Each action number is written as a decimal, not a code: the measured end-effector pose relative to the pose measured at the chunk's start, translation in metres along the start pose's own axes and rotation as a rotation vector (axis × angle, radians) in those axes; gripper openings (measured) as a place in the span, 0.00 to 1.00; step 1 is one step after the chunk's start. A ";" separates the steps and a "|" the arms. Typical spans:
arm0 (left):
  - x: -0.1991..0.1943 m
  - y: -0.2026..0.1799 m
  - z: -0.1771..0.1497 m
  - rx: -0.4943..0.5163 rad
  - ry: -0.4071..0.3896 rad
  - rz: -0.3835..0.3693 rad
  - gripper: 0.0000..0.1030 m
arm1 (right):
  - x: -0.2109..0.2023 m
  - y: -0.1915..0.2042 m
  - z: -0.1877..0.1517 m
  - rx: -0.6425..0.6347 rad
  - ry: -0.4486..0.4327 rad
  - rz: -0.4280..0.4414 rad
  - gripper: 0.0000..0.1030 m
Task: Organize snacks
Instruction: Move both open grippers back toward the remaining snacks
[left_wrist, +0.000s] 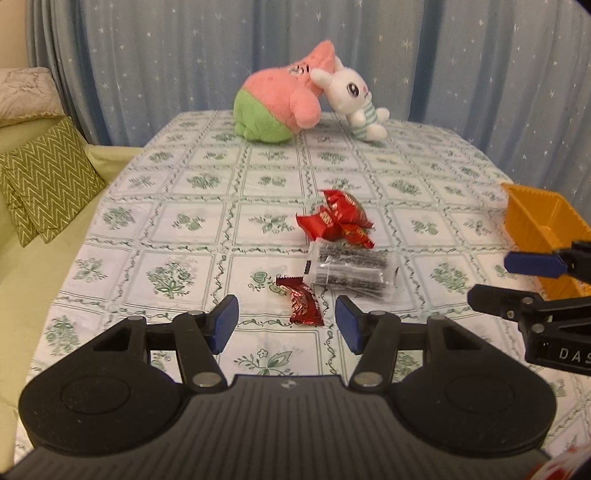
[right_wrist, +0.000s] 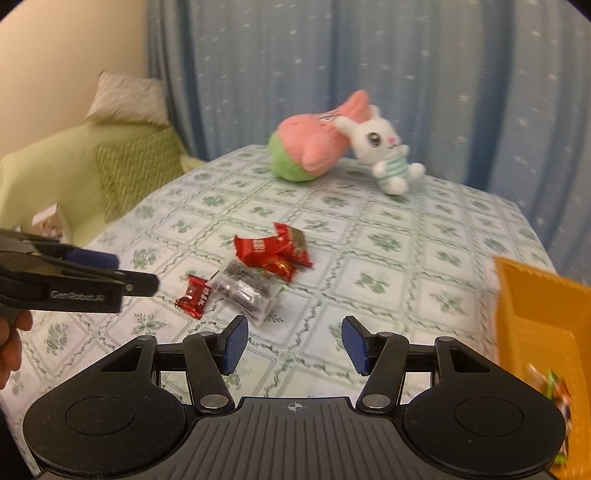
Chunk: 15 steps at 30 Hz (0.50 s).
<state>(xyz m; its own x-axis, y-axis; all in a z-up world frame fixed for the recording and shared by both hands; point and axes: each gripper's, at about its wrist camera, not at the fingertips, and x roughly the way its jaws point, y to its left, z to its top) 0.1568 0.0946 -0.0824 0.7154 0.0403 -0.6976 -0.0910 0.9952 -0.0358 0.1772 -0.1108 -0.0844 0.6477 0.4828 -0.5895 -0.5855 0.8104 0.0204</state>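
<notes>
Left wrist view: the left gripper (left_wrist: 286, 325) gapes wide and holds nothing, a single red candy (left_wrist: 303, 305) lying just ahead between its fingers. Behind it sit a clear packet (left_wrist: 351, 271) and a red wrapper pile (left_wrist: 338, 219) at centre frame. The orange bin (left_wrist: 543, 225) fills the right edge.

Right wrist view: the right gripper (right_wrist: 291, 345) is wide open, empty, over the tablecloth (right_wrist: 388, 240); the snacks lie left of centre, the bin at lower right.

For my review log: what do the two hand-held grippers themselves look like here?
Both match: the left hand-held gripper and right hand-held gripper have matte black ribbed bodies, round side discs, black linkage arms with silver pins, and blue ribbed pads. White lettering marks their sides. No cables or sleeves show.
</notes>
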 end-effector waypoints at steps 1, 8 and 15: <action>0.007 0.000 -0.001 0.004 0.006 -0.001 0.52 | 0.006 0.000 0.001 -0.013 0.003 0.007 0.55; 0.040 0.008 0.000 -0.008 0.031 -0.039 0.46 | 0.043 0.003 0.003 -0.105 0.019 0.044 0.55; 0.065 0.010 0.004 -0.010 0.076 -0.070 0.37 | 0.073 0.009 0.009 -0.232 0.022 0.081 0.55</action>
<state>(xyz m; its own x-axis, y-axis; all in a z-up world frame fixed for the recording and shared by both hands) 0.2051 0.1073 -0.1257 0.6658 -0.0366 -0.7452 -0.0500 0.9944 -0.0936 0.2236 -0.0652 -0.1203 0.5848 0.5332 -0.6113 -0.7330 0.6701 -0.1167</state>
